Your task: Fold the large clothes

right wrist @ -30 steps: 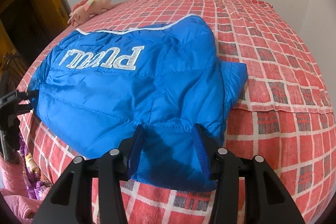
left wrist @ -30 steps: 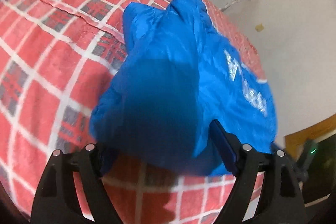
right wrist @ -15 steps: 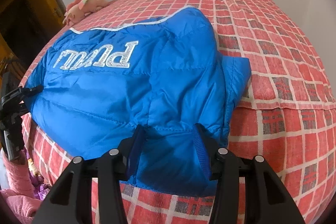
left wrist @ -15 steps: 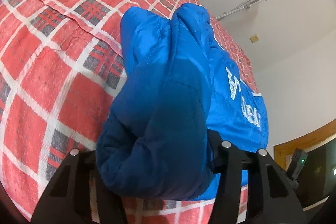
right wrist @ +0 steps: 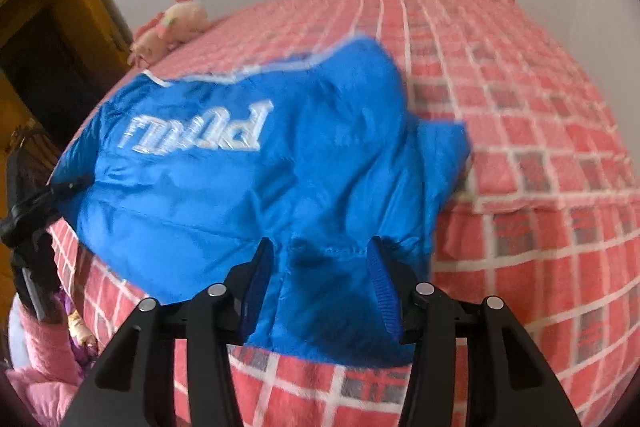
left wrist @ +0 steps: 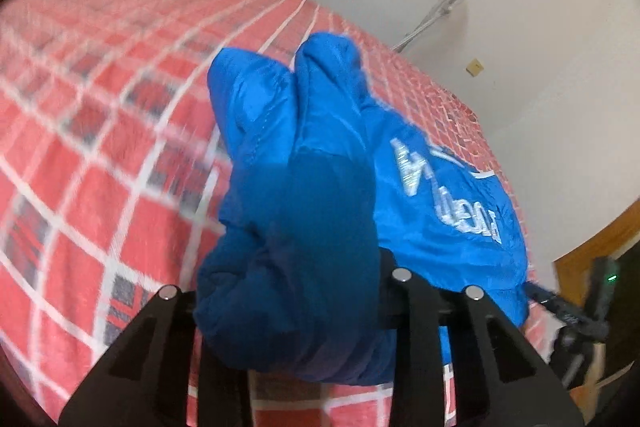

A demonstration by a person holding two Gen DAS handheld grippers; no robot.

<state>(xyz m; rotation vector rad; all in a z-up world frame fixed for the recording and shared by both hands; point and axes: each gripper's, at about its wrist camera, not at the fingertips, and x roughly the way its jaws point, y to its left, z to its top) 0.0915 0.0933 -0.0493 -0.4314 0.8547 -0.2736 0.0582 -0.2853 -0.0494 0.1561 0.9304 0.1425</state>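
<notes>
A blue puffer jacket (left wrist: 328, 131) with silver lettering lies on the red checked bed (left wrist: 100, 147). My left gripper (left wrist: 288, 287) has a thick bunch of the jacket's edge between its jaws, which are still closing; the fabric bulges over and hides the fingertips. In the right wrist view the same jacket (right wrist: 240, 195) spreads across the bed (right wrist: 540, 107), lettering upside down. My right gripper (right wrist: 320, 275) is shut on the near hem, and its blue pads press the cloth from both sides. The left gripper (right wrist: 40, 195) shows at the jacket's far left corner.
A pink plush toy (right wrist: 172, 27) lies at the bed's far edge by the white wall. A wooden door frame (right wrist: 48, 27) stands at left, and pink cloth (right wrist: 40, 367) lies below the bed's near left edge. A metal crutch (left wrist: 452, 3) leans on the wall.
The left jaws have narrowed onto the bunched jacket edge and lifted it, tilting that view up so the plush toy shows. The right gripper keeps its hold on the hem.
</notes>
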